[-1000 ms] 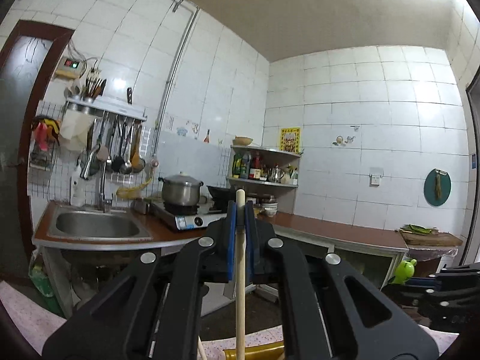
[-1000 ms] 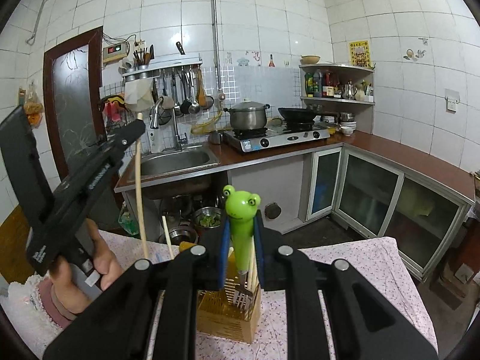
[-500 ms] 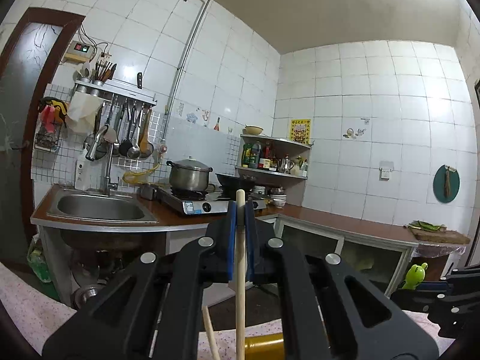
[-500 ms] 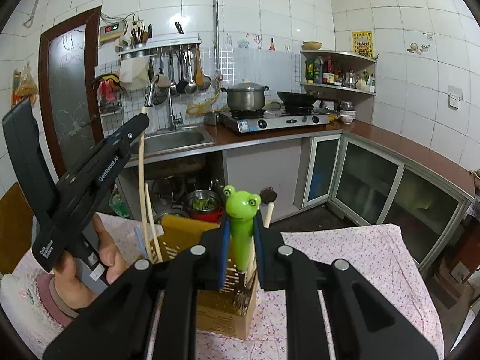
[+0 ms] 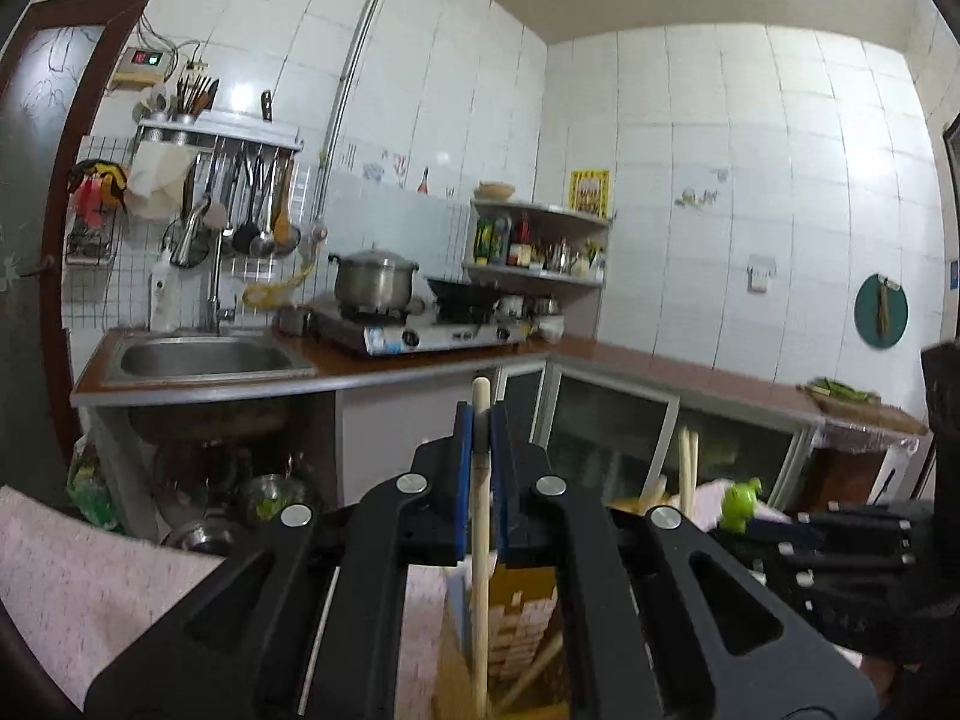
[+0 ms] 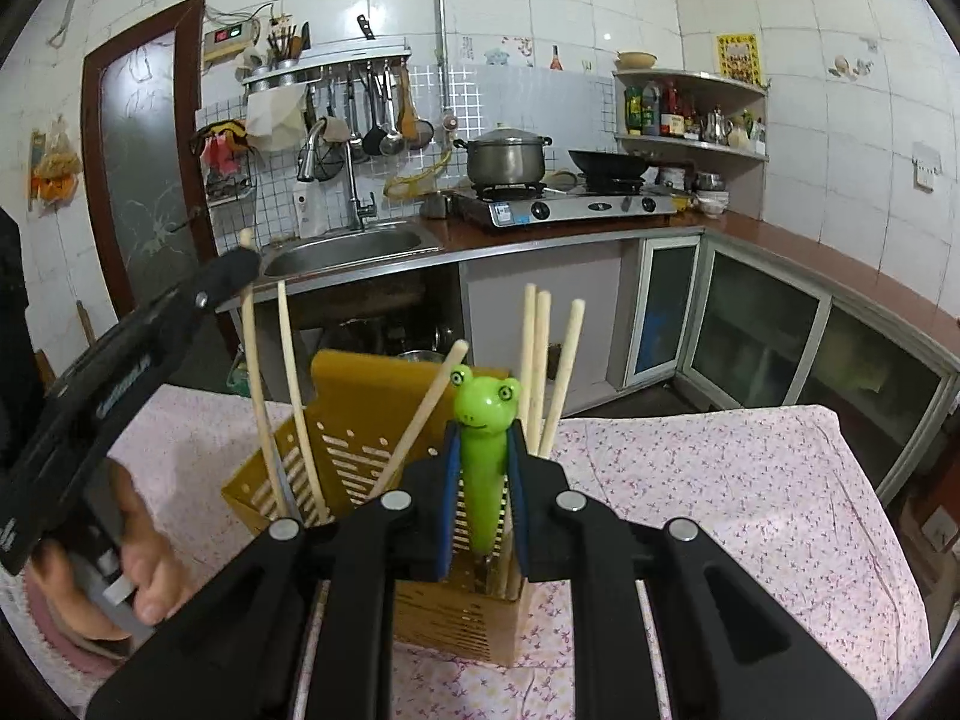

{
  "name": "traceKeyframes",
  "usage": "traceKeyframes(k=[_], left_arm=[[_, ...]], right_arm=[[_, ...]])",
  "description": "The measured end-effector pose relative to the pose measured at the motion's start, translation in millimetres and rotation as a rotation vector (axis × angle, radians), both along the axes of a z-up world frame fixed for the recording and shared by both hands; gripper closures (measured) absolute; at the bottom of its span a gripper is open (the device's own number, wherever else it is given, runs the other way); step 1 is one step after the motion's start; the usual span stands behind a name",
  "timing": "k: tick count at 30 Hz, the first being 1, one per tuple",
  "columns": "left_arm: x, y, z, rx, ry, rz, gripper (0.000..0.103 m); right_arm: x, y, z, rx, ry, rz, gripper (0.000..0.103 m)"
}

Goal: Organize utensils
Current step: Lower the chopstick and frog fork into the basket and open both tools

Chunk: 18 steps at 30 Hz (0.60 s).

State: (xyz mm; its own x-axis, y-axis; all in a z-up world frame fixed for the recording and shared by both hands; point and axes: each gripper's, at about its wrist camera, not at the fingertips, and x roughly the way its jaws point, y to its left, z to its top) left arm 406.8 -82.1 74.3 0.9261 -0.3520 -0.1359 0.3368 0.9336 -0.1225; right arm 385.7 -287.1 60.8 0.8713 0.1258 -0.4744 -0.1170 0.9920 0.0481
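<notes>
A: Left gripper [image 5: 480, 420], what's it doing?
B: Pads pressed together on 1 wooden chopstick [image 5: 480, 516], held upright. Stick tip pokes up just above the pads; its lower end runs down below the gripper into the yellow utensil holder [image 5: 522, 612].
A: Right gripper [image 6: 483, 468]?
B: Pinching the green frog-handled fork [image 6: 483, 438]. Frog head sticks up above the pads, tine end goes down under the gripper into the near slotted compartment of the holder [image 6: 456, 618].
A: Where's the holder itself?
B: Directly below & just ahead of the right gripper, standing on the floral cloth [image 6: 690, 480] over the counter.
A: Anything else in it?
B: 3 chopsticks [image 6: 543, 360] standing just beyond the right gripper, 1 leaning to its left, 1 more beside the left gripper's stick. Can't tell which compartment each sits in.
A: The person?
B: A hand [image 6: 129, 564] on the left gripper's handle, low to the left of the right gripper.
</notes>
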Motion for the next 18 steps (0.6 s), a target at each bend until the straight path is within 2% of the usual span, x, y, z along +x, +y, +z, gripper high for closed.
traceKeyframes(k=[6,7,8,9,10,11,12,14,15,17,18], left_arm=[[-9.1,5.3,-16.1,0.013,0.105,0.003,0.097],[-11.8,6.0,-17.2,0.016,0.114,0.006,0.094],[-15.9,8.5,-17.0,0.016,0.127,0.006,0.086],[-21.0,11.8,-15.9,0.014,0.134,0.011,0.08],[-26.0,14.7,-13.9,0.011,0.135,0.02,0.066],[-32.2,18.5,-11.4,0.009,0.134,0.03,0.055],[-40.8,23.4,-8.8,0.009,0.133,0.039,0.051],[-54.8,29.9,-5.4,0.013,0.141,0.039,0.036],[-62.4,33.1,-4.3,0.015,0.149,0.041,0.031],[-78.0,40.2,-2.3,0.015,0.154,0.048,0.013],[-84.9,43.1,-2.1,0.015,0.156,0.054,0.01]], right_arm=[[-2.1,-7.1,-11.9,0.024,-0.007,-0.01,0.086],[-3.0,-8.9,-13.1,0.029,-0.003,-0.012,0.082],[-5.1,-11.0,-13.8,0.036,-0.001,-0.011,0.066],[-9.0,-13.8,-13.6,0.045,-0.003,-0.015,0.057],[-14.5,-16.3,-12.6,0.049,-0.012,-0.02,0.046],[-19.6,-17.5,-11.4,0.046,-0.017,-0.027,0.046],[-23.7,-19.2,-9.9,0.045,-0.016,-0.033,0.046],[-34.4,-23.8,-6.3,0.045,-0.009,-0.054,0.044],[-39.1,-25.8,-4.9,0.043,-0.008,-0.061,0.042],[-53.2,-28.4,-2.7,0.031,-0.011,-0.082,0.03],[-62.9,-28.9,-2.2,0.022,-0.011,-0.096,0.029]])
